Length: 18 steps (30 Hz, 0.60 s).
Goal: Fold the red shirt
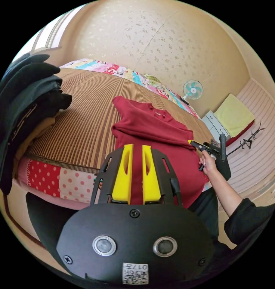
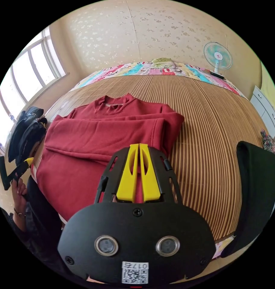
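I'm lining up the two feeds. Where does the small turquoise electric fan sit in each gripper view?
Left gripper view: the small turquoise electric fan stands right of centre, against the cream wall, beyond the far end of the red shirt.
Right gripper view: it sits upper right, at the bed's far corner.
Shared landmark: the patchwork quilt edge along the far side of the striped bamboo mat.

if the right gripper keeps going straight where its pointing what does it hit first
Most likely the folded sleeve of the red shirt, just beyond the right gripper tips; depth is hard to judge.
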Motion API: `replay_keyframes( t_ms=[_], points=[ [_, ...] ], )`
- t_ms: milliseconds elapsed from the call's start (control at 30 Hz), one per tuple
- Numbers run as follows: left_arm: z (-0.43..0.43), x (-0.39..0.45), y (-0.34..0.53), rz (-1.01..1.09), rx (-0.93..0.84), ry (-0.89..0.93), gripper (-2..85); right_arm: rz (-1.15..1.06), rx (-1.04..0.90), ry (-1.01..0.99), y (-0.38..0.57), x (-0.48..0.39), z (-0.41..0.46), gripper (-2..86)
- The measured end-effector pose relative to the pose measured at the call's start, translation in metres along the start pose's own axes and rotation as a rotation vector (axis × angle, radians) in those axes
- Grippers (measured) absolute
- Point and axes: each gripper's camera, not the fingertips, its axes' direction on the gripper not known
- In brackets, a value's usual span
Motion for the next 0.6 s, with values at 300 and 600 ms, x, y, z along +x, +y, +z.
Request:
replay_keyframes(
  t_ms=[300,600],
  points=[
    [0.028,0.042,0.022,0.127,-0.089,-0.027,4.3,0.133,0.114,-0.038,0.112,-0.025,-0.096,3.6],
    [0.117,0.054,0.014,0.158,-0.293,-0.153,-0.8,-0.129,-0.07,0.335,0.167,-0.077,-0.011,0.8]
  ],
)
